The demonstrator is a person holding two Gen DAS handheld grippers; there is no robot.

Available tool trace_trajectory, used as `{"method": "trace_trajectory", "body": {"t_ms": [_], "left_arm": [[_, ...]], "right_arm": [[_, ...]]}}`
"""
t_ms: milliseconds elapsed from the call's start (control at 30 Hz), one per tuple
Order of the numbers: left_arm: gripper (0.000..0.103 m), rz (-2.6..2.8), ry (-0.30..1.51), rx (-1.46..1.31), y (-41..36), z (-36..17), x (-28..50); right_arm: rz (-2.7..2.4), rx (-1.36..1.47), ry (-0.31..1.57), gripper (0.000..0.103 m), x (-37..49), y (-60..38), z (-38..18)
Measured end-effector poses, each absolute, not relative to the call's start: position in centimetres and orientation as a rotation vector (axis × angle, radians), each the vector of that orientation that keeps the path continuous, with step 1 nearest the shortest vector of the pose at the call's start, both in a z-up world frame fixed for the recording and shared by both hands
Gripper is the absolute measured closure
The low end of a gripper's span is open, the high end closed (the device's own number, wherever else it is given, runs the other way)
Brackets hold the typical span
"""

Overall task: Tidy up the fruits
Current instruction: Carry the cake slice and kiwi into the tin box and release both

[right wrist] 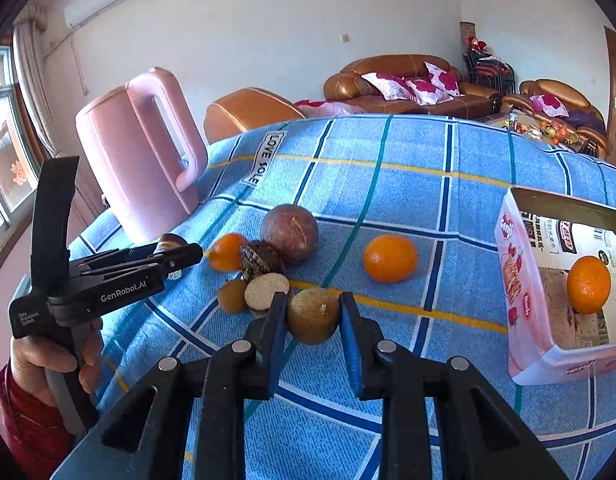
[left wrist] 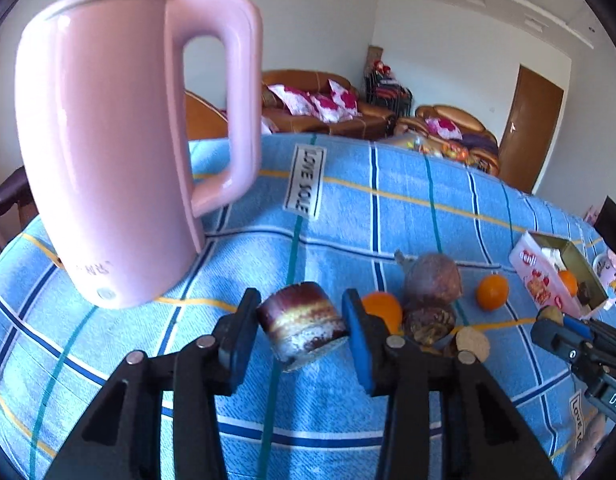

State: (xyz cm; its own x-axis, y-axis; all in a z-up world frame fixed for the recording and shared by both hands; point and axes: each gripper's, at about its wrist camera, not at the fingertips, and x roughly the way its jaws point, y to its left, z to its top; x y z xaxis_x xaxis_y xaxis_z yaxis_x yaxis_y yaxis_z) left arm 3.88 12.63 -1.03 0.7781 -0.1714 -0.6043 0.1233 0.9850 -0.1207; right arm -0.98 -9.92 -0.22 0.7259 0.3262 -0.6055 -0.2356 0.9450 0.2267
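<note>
Nearest the right wrist camera, a small brown-green fruit (right wrist: 313, 316) is pinched between the pads of the right gripper (right wrist: 313, 320), seemingly just above the blue checked tablecloth (right wrist: 427, 160). At the left side of the cloth, a striped dark chestnut-like piece (left wrist: 302, 326) is gripped in the left gripper (left wrist: 302, 330), its jaws closed against both sides. Just beyond, a cluster is seen near the middle of the cloth: a halved nut (right wrist: 266, 291), a small brown fruit (right wrist: 233, 296), an orange (right wrist: 226, 252) and a purple passion fruit (right wrist: 289, 233), all touching or nearly so. A second orange (right wrist: 390, 258) lies apart to the right. Toward the right edge, an open tin box (right wrist: 523, 280) holds a third orange (right wrist: 588, 285). Farthest left stands a pink kettle (right wrist: 136, 152).

The carrying step is judged to be in hand. Next, each held item would need to be brought over the tin's rim and released inside, beside the orange.
</note>
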Motion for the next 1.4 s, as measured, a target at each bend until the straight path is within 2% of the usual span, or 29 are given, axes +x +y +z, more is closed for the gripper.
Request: {"method": "trace_trajectory", "body": {"t_ms": [267, 733, 1400], "left_arm": [[0.059, -0.124, 0.507, -0.122, 11.9, 0.5, 2.7], [0.059, -0.096, 0.479, -0.069, 5.9, 0.6, 1.7], [0.059, -0.164, 0.480, -0.025, -2.2, 0.7, 1.1]], "right_arm": [[0.310, 0.181, 0.569, 0.075, -1.9, -11.7, 2.0], [0.155, 0.058, 0.461, 0.075, -3.3, -14.6, 2.8], [0.039, 0.081, 0.430, 0.075, -4.0, -21.1, 3.1]]}}
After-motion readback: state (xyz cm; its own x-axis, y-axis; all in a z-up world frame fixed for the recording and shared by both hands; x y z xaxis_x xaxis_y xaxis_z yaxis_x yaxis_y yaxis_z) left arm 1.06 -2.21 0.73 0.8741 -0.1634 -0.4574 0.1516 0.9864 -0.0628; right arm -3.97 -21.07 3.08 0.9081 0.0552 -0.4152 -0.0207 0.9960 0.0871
